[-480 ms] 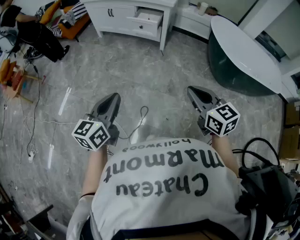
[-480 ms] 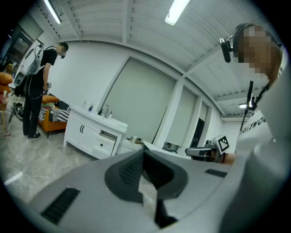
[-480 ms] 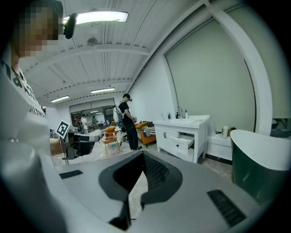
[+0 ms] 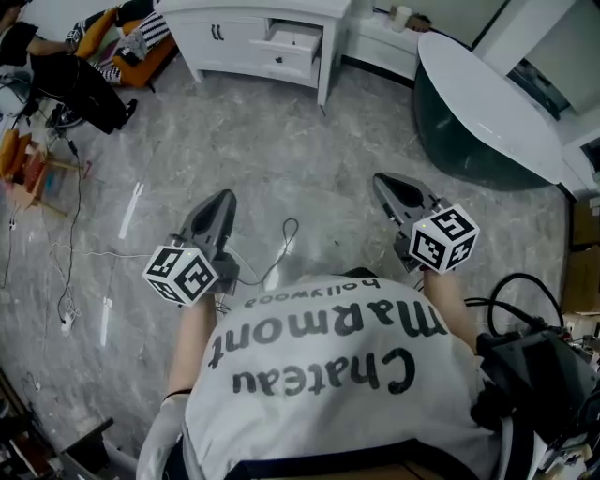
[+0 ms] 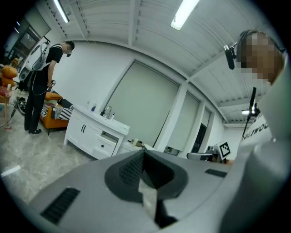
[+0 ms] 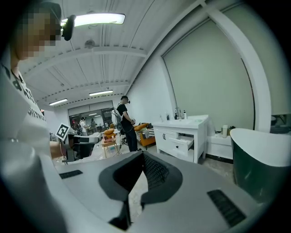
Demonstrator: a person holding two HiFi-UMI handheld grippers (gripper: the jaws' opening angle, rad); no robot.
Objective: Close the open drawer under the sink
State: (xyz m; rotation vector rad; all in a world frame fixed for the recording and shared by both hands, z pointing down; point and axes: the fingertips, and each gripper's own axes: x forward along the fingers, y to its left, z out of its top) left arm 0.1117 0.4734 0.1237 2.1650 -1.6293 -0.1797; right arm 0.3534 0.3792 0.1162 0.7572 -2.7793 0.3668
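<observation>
White drawer x1 open; grippers x2 closed

- To your right stands a dark green bathtub with a broad white rim.
- The grey marbled floor lies under you, and a thin dark cable loops across it just ahead of you.
- A person in black stands off to your left, next to an orange seat that carries a striped cushion.
- Your white T-shirt has large dark lettering.
- Black gear with thick cables sits at your right side.
- A long strip light runs along the ribbed ceiling.
</observation>
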